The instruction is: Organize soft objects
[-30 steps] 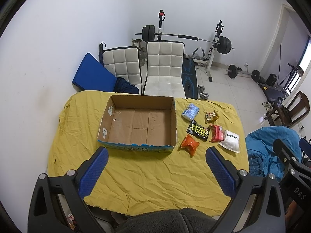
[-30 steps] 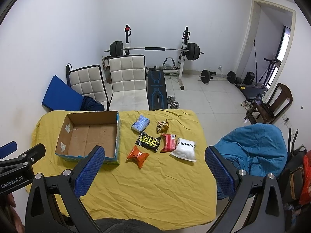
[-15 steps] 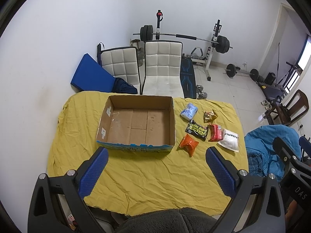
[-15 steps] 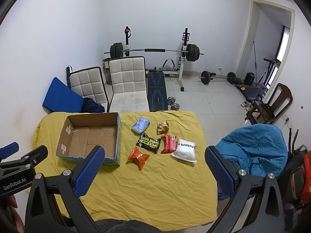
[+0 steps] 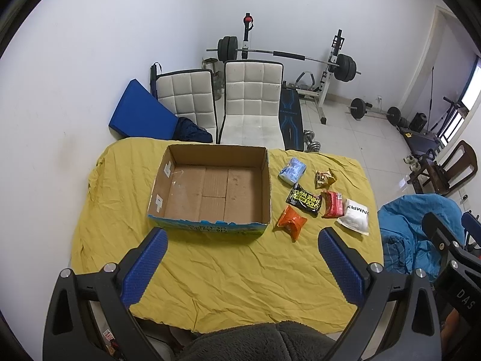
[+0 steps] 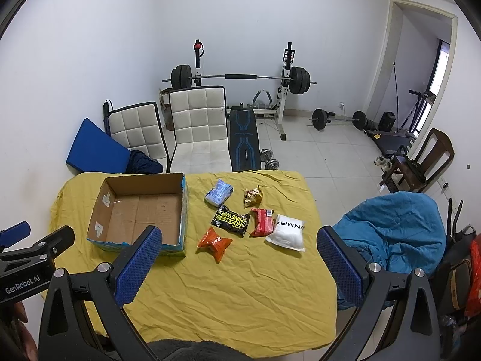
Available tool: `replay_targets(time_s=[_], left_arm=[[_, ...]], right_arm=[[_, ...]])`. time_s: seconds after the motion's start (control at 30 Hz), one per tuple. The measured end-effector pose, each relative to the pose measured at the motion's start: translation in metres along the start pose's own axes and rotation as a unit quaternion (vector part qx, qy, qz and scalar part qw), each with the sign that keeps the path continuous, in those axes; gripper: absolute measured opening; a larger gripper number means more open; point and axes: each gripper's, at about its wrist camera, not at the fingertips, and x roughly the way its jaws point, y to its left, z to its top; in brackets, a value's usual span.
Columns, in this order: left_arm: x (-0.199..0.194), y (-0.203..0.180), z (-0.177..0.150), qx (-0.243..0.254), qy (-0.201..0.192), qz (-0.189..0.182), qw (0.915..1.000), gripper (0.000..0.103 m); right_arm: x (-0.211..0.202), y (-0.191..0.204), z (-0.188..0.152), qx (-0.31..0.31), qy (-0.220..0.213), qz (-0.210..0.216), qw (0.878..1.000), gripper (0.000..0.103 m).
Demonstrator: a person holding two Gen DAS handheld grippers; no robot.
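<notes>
An open, empty cardboard box point(image 5: 210, 192) point(image 6: 138, 213) sits on the yellow-covered table point(image 5: 228, 270) point(image 6: 240, 285). To its right lie several soft packets: an orange one point(image 5: 291, 221) point(image 6: 215, 242), a black shoe-wipes one point(image 5: 303, 200) point(image 6: 231, 221), a red one point(image 5: 332, 204) point(image 6: 261, 222), a white one point(image 5: 354, 216) point(image 6: 287, 232), a light blue one point(image 5: 292, 171) point(image 6: 219, 195) and a small gold one point(image 5: 324, 178) point(image 6: 253, 196). My left gripper point(image 5: 240, 264) is open and empty, held above the table's near edge. My right gripper point(image 6: 237, 266) is open and empty, also high above the near edge.
Two white padded chairs point(image 5: 249, 105) point(image 6: 198, 126) stand behind the table, with a blue mat point(image 5: 138, 114) against the wall. A weight bench and barbell rack point(image 6: 240, 84) stand at the back. A blue beanbag point(image 6: 393, 231) lies right of the table, near a wooden chair point(image 6: 421, 162).
Both views have shifted slightly; the table and packets sit a little lower in frame. Nothing on the table has moved and both grippers stay open.
</notes>
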Motion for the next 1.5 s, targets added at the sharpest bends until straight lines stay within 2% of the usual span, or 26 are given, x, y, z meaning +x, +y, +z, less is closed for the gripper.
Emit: replay_targets(time_s=[0.23, 0.47, 0.63, 0.87, 0.97, 1.03, 1.1, 1.2, 1.33, 1.5], left_arm=[[0.017, -0.010, 0.004, 0.006, 0.010, -0.003, 0.9999, 0.103], [0.062, -0.041, 0.026, 0.032, 0.015, -0.007, 0.9994, 0.103], [0.127, -0.079, 0.041, 0.068, 0.052, -0.008, 0.9963, 0.103], [0.241, -0.125, 0.049, 0.084, 0.135, -0.011, 0.9872, 0.103], [0.290, -0.145, 0.046, 0.112, 0.171, 0.003, 0.9789, 0.103], [0.323, -0.158, 0.042, 0.135, 0.200, 0.011, 0.9704, 0.103], [0.351, -0.169, 0.037, 0.155, 0.226, 0.004, 0.9618, 0.103], [0.387, -0.181, 0.026, 0.186, 0.265, 0.019, 0.9460, 0.103], [0.423, -0.199, 0.010, 0.220, 0.291, 0.031, 0.9304, 0.103], [0.457, -0.214, -0.010, 0.266, 0.331, 0.048, 0.9040, 0.103]], right_arm=[[0.023, -0.020, -0.009, 0.022, 0.029, 0.002, 0.999, 0.103], [0.087, -0.072, -0.012, 0.064, 0.078, -0.026, 0.995, 0.103], [0.163, -0.125, -0.015, 0.093, 0.126, -0.045, 0.987, 0.103], [0.313, -0.193, -0.030, 0.110, 0.213, -0.057, 0.969, 0.103], [0.366, -0.211, -0.039, 0.115, 0.239, -0.051, 0.963, 0.103], [0.401, -0.220, -0.047, 0.119, 0.258, -0.047, 0.958, 0.103], [0.432, -0.227, -0.057, 0.126, 0.280, -0.041, 0.951, 0.103], [0.465, -0.233, -0.068, 0.144, 0.303, -0.022, 0.942, 0.103], [0.497, -0.225, -0.079, 0.156, 0.334, -0.004, 0.930, 0.103], [0.533, -0.216, -0.090, 0.166, 0.371, 0.015, 0.913, 0.103]])
